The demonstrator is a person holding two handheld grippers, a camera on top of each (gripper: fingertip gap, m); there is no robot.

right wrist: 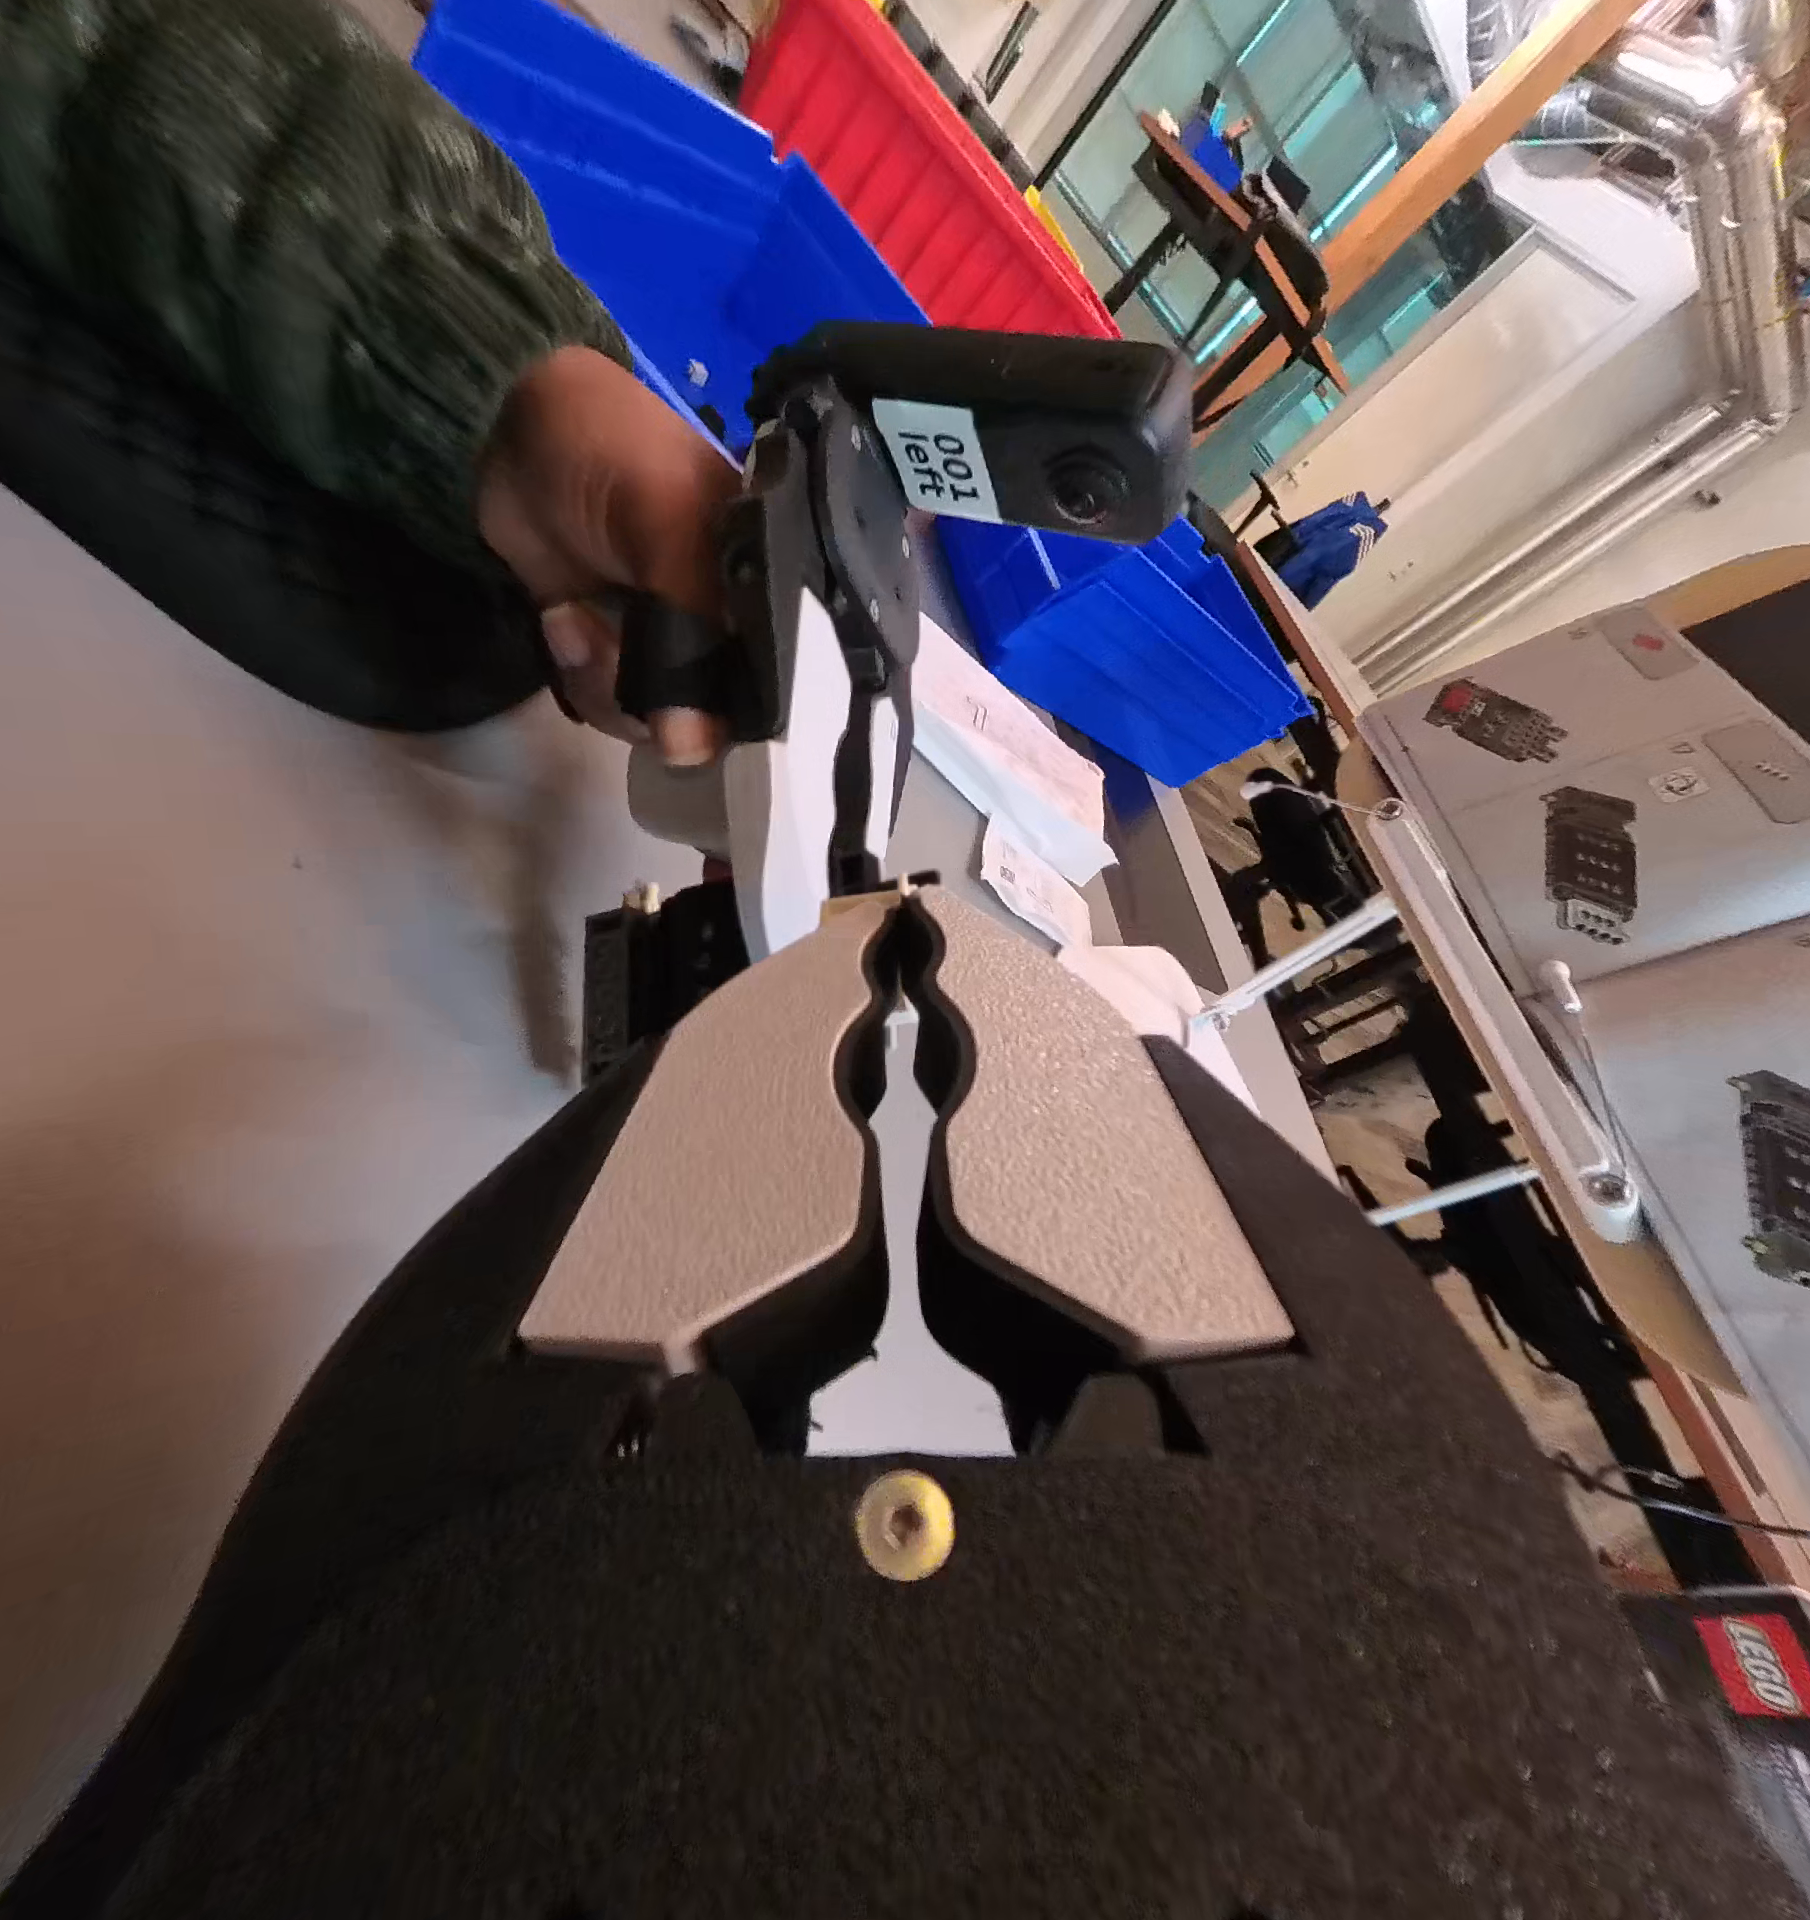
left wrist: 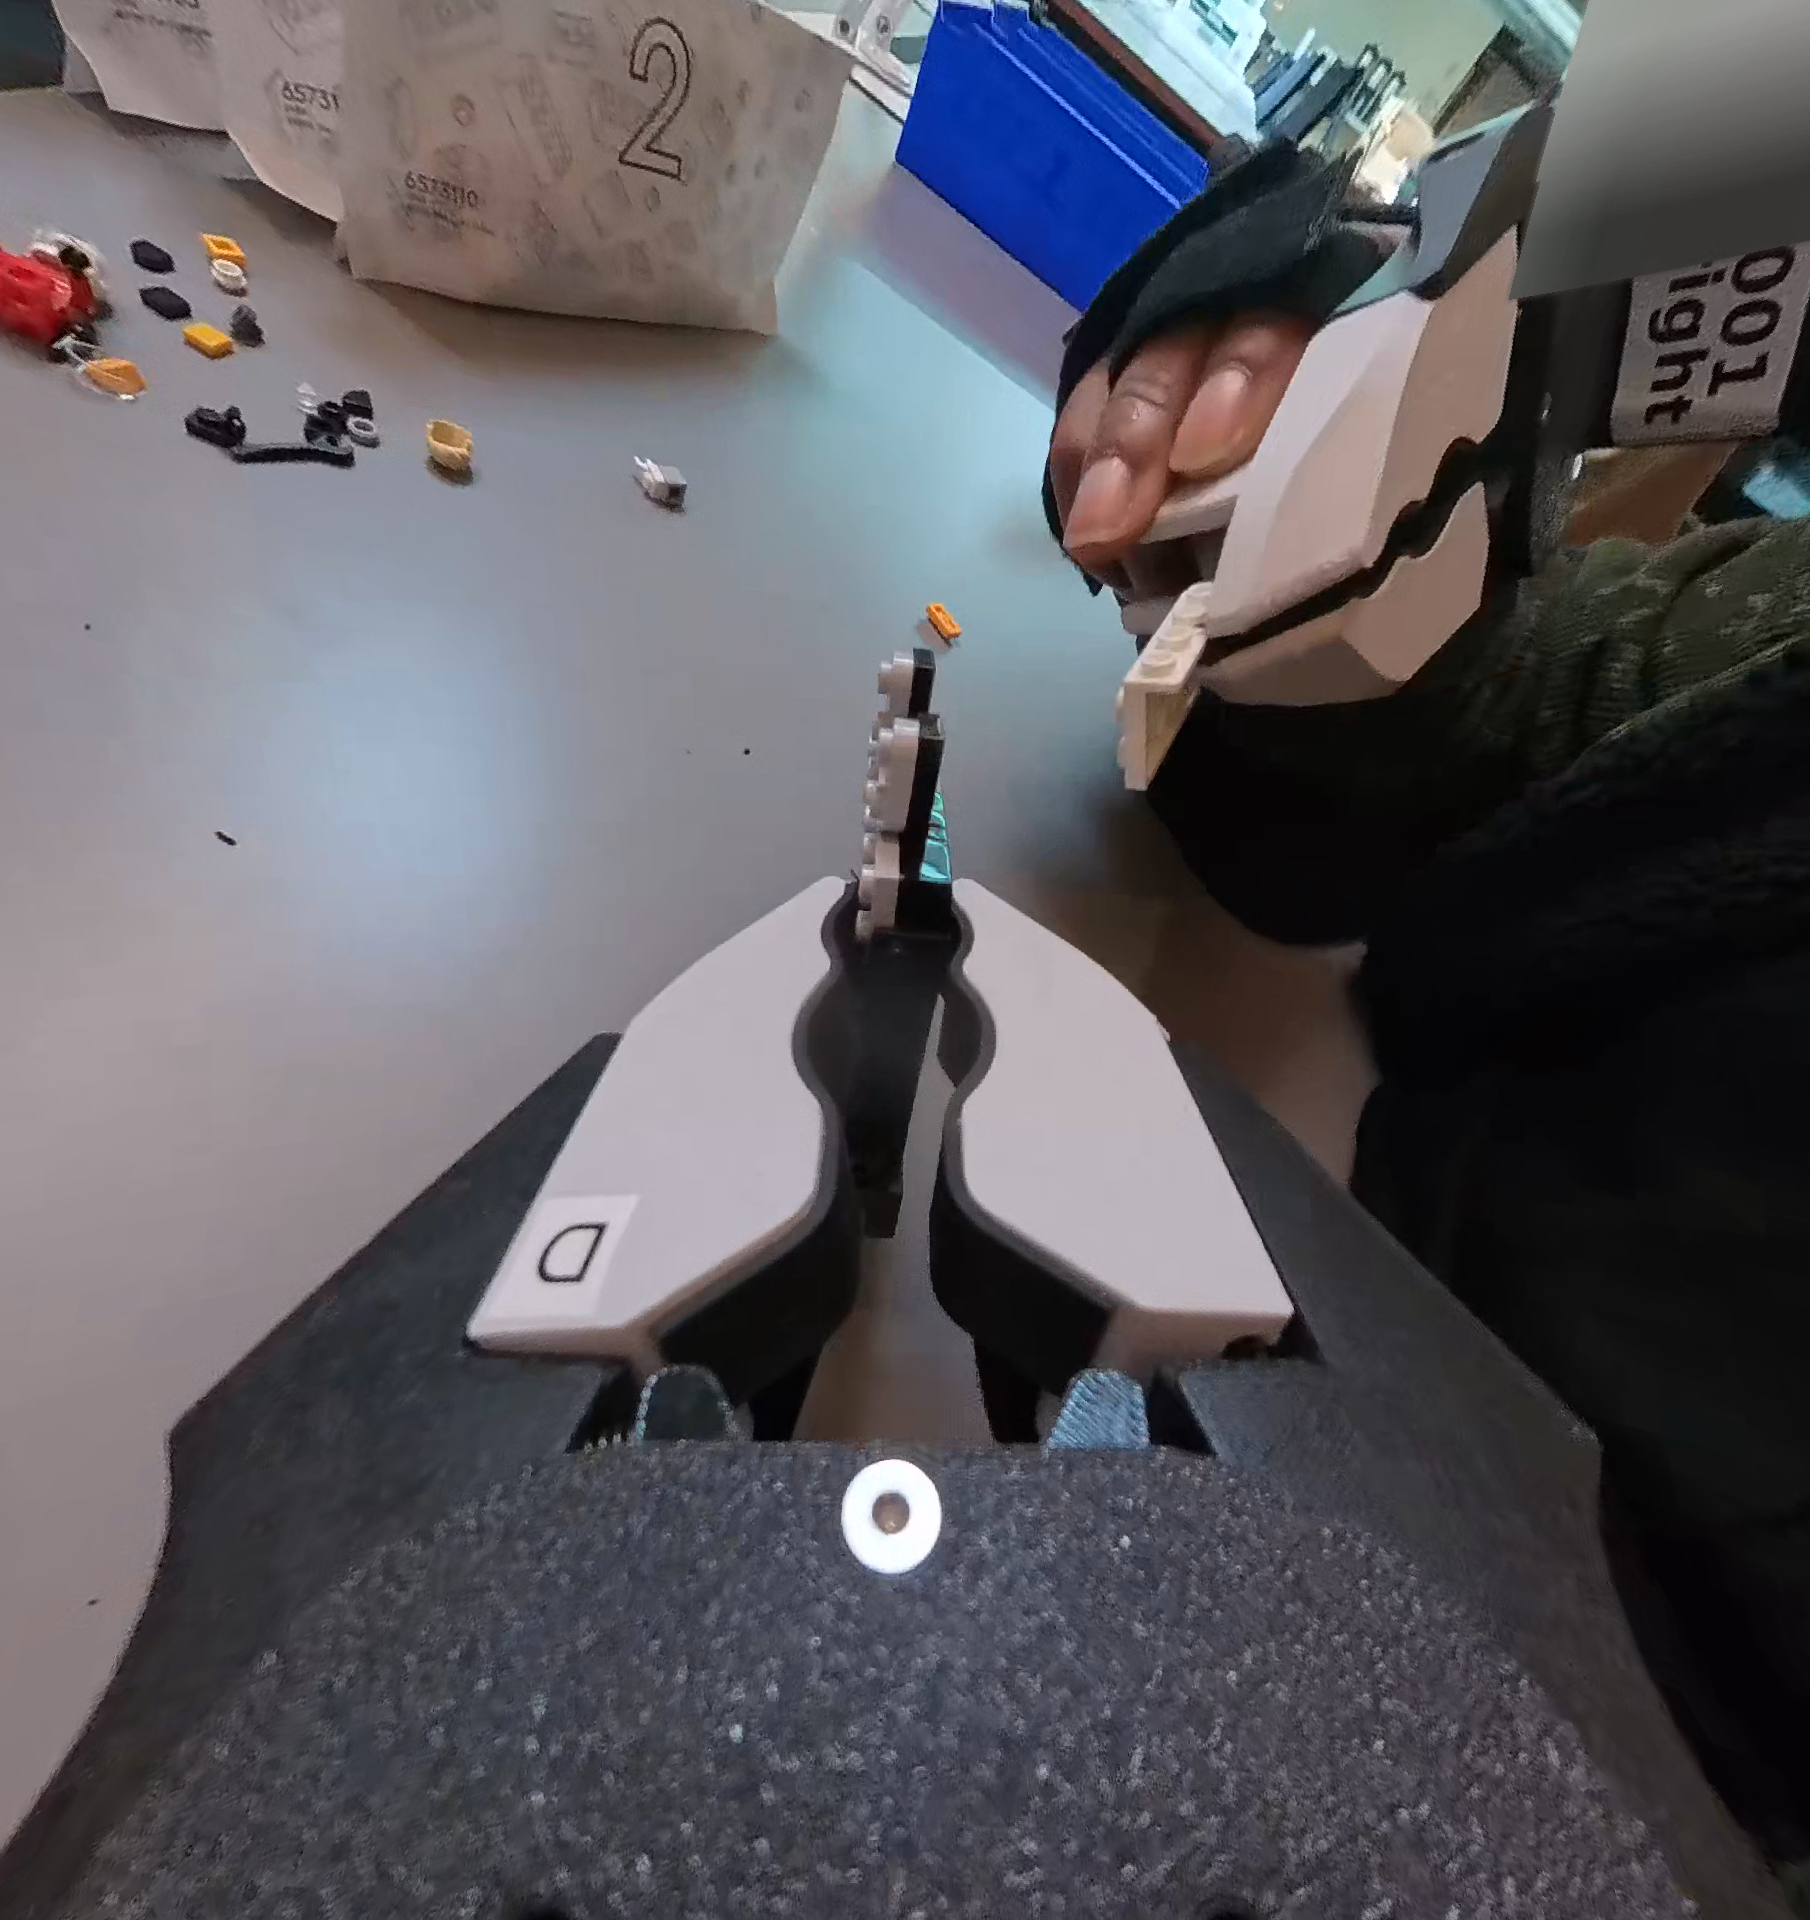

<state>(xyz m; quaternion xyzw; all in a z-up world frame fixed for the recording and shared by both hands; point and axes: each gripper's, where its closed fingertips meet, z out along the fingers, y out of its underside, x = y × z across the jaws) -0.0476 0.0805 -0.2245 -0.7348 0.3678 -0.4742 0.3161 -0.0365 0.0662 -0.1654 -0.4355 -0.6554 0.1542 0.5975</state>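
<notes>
My left gripper (left wrist: 906, 904) is shut on a flat black and grey brick assembly (left wrist: 906, 769) with a teal part. It holds the assembly edge-on, sticking out past the fingertips above the grey table (left wrist: 413, 779). My right gripper (left wrist: 1192, 623) is close at the upper right, shut on a small white plate (left wrist: 1155, 696) that pokes out of its tips. In the right wrist view the right gripper (right wrist: 906, 904) is shut, with the plate's thin edge (right wrist: 911, 881) at the tips. The left gripper (right wrist: 849, 862) and the black assembly (right wrist: 652, 966) are just beyond it.
Several loose small pieces (left wrist: 205, 343) and a red piece (left wrist: 7, 281) lie at the far left. Paper bags (left wrist: 589, 156) stand at the back and a blue bin (left wrist: 1036, 156) behind them. An orange piece (left wrist: 942, 623) lies ahead. An open instruction booklet (right wrist: 1659, 831) stands at the right. Across from one pair of fingers to the other is roughly 6 cm. About 25 cm separates my left fingertips from the red piece (left wrist: 7, 281).
</notes>
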